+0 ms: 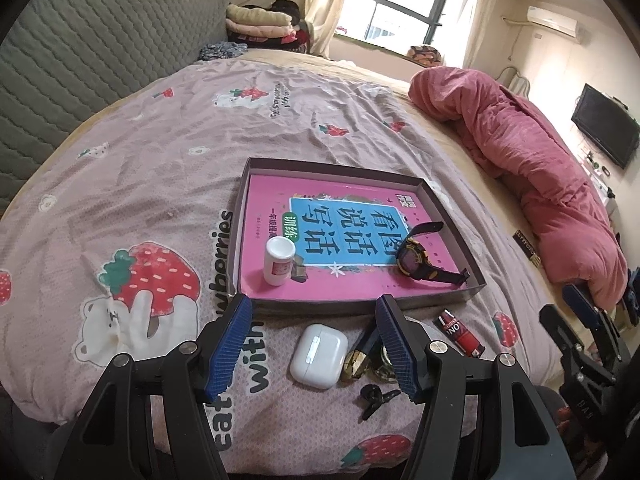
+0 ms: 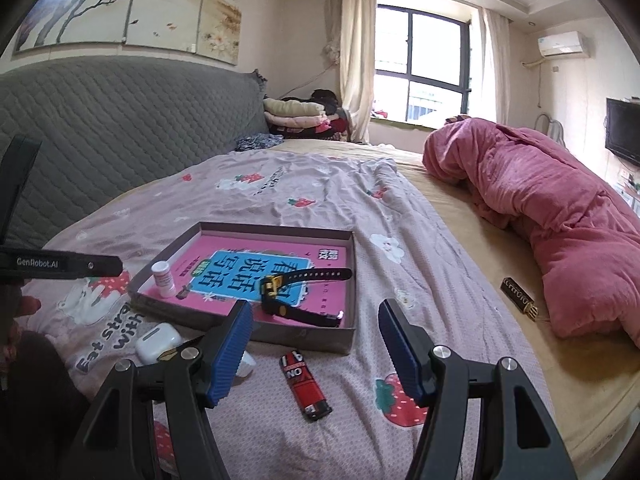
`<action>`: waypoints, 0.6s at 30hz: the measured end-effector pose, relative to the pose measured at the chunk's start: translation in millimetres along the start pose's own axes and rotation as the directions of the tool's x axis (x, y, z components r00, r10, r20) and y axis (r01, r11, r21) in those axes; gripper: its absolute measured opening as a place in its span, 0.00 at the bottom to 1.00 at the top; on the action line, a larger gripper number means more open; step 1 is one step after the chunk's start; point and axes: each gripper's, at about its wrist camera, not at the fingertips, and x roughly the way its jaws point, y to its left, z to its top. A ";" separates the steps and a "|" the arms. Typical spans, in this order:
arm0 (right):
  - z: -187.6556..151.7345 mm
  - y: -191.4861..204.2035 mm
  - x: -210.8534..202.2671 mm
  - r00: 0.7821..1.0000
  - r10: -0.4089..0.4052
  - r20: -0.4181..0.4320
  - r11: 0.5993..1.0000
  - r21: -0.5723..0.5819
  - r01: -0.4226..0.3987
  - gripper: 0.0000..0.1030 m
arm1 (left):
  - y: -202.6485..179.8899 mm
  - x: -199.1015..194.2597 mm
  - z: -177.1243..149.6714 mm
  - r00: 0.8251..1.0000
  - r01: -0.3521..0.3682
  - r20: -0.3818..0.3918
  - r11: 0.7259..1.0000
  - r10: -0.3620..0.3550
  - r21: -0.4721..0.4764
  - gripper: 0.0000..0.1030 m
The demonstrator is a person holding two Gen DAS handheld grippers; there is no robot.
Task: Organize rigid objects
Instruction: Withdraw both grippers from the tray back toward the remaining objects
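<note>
A shallow grey box (image 1: 448,204) (image 2: 304,338) with a pink book inside lies on the bed. In it stand a white bottle (image 1: 278,261) (image 2: 163,279) and a black-yellow watch (image 1: 416,258) (image 2: 288,292). In front of the box lie a white earbud case (image 1: 318,356) (image 2: 157,341), a gold-black item (image 1: 358,356), a small black clip (image 1: 376,396) and a red lighter (image 1: 460,332) (image 2: 306,386). My left gripper (image 1: 316,344) is open, empty, above the earbud case. My right gripper (image 2: 316,348) is open, empty, above the lighter.
A rolled pink quilt (image 1: 532,168) (image 2: 552,216) lies on the bed's right side, with a small dark box (image 2: 519,293) (image 1: 527,247) beside it. A grey padded headboard (image 2: 120,128) is at the left. Folded clothes (image 2: 298,114) sit at the far end.
</note>
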 end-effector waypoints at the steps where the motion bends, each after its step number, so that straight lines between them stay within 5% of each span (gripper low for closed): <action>1: -0.4 2.6 -0.3 1.000 0.003 -0.001 1.000 -0.012 -0.003 0.63 | -0.6 -0.9 -0.6 1.000 0.001 0.000 1.000 -0.001 0.006 0.64; 18: -5.3 10.8 0.3 0.999 0.026 -0.033 0.999 -0.039 -0.027 0.63 | -30.3 4.9 -33.7 0.997 0.015 -0.082 0.995 -0.007 0.095 0.64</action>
